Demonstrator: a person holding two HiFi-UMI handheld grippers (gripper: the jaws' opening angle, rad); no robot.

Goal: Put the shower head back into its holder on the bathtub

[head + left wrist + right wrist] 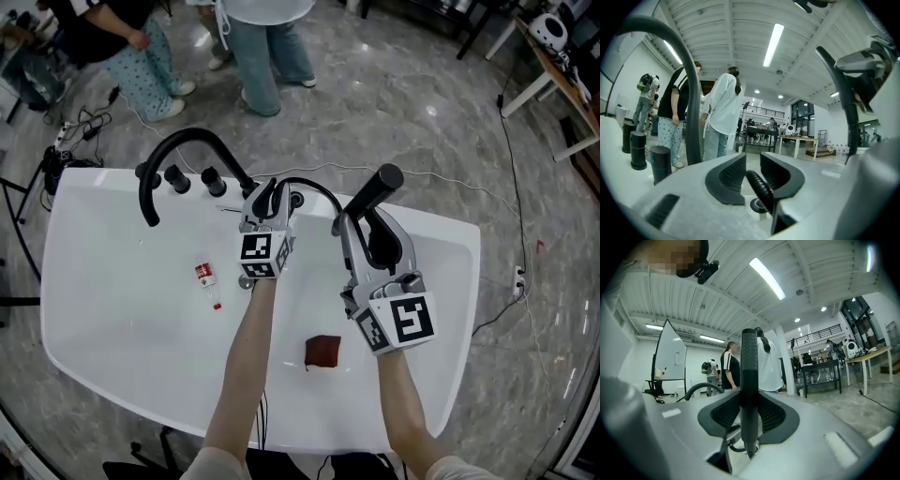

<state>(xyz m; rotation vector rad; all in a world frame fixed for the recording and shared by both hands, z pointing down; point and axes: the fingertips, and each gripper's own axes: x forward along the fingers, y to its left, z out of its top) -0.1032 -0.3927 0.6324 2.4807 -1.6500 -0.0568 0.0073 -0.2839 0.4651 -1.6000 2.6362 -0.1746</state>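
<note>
White bathtub (112,309) lies below. Right gripper (749,403) clamps a black stick-shaped shower head (749,357) upright. Narrow-jawed left gripper (751,171) pinches its ribbed black hose (760,188).

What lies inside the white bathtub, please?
A small red-labelled bottle and a dark red square piece lie on the bathtub floor. The person's forearms cover strips of it; what lies under them is hidden.

Lab hall: workbenches (822,363), floor cables (509,150)
</note>
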